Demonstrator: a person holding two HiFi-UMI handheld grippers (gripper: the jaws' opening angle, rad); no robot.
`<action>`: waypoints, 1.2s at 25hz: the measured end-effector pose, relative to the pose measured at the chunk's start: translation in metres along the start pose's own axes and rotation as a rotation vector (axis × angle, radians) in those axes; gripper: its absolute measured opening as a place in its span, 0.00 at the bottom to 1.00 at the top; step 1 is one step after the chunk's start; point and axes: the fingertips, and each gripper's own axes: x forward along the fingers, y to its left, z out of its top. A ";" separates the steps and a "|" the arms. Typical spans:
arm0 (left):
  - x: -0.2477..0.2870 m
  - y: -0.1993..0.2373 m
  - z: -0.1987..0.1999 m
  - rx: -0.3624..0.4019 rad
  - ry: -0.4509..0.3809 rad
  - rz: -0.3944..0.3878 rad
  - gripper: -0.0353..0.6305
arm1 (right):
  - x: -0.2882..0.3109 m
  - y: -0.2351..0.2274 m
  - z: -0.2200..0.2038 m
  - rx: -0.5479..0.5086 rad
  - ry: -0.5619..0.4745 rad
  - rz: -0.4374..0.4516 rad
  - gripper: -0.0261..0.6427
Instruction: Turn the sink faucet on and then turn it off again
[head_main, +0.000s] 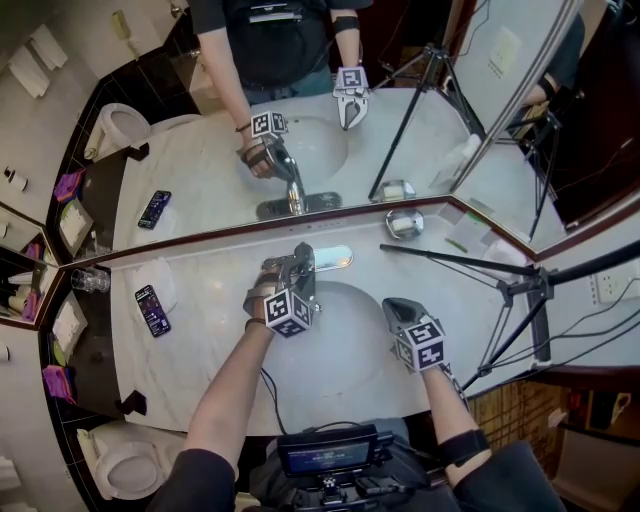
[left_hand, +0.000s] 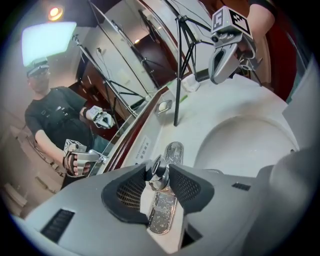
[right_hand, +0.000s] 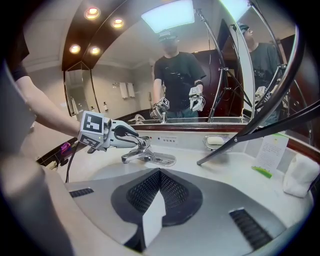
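Counter survey: white marble countertop (head_main: 200, 330) with one white oval sink basin (head_main: 345, 355) set in it, under a wall mirror (head_main: 300, 130). One chrome single-lever faucet (head_main: 318, 258) sits at the back rim of the basin, centred, on its plate just in front of the mirror. Left gripper (head_main: 297, 272) reaches over the basin's back edge; in the left gripper view its two black pads (left_hand: 187, 186) are drawn in narrow and sit against either side of the faucet's chrome lever (left_hand: 159, 171), so the lever is gripped. Right gripper (head_main: 397, 310) hangs over the basin's right side, well apart from the faucet, its jaws pressed together with nothing between them (right_hand: 160, 174). Obstacles: one black tripod (head_main: 522, 290) stands at the right, one leg (head_main: 440, 259) lying across the counter right of the faucet, between the basin and one metal soap dish (head_main: 404, 223) by the mirror; it is apart from both grippers. Left of the basin: one dark smartphone (head_main: 152, 308) lying flat, one clear glass tumbler (head_main: 90, 281) further back at the corner. One folded white towel (right_hand: 300, 175) is at the far right of the counter. One white toilet (head_main: 125, 462) is below left. Count: two grippers, one faucet.
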 end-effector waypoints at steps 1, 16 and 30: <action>0.000 -0.001 0.000 0.006 0.000 0.005 0.24 | 0.000 0.001 0.000 0.000 0.001 0.000 0.07; -0.006 -0.019 -0.005 0.056 0.004 0.026 0.24 | 0.002 0.000 0.003 -0.001 0.001 -0.001 0.07; -0.013 -0.017 -0.002 0.051 0.018 0.073 0.24 | 0.003 0.002 0.009 -0.006 -0.007 0.000 0.07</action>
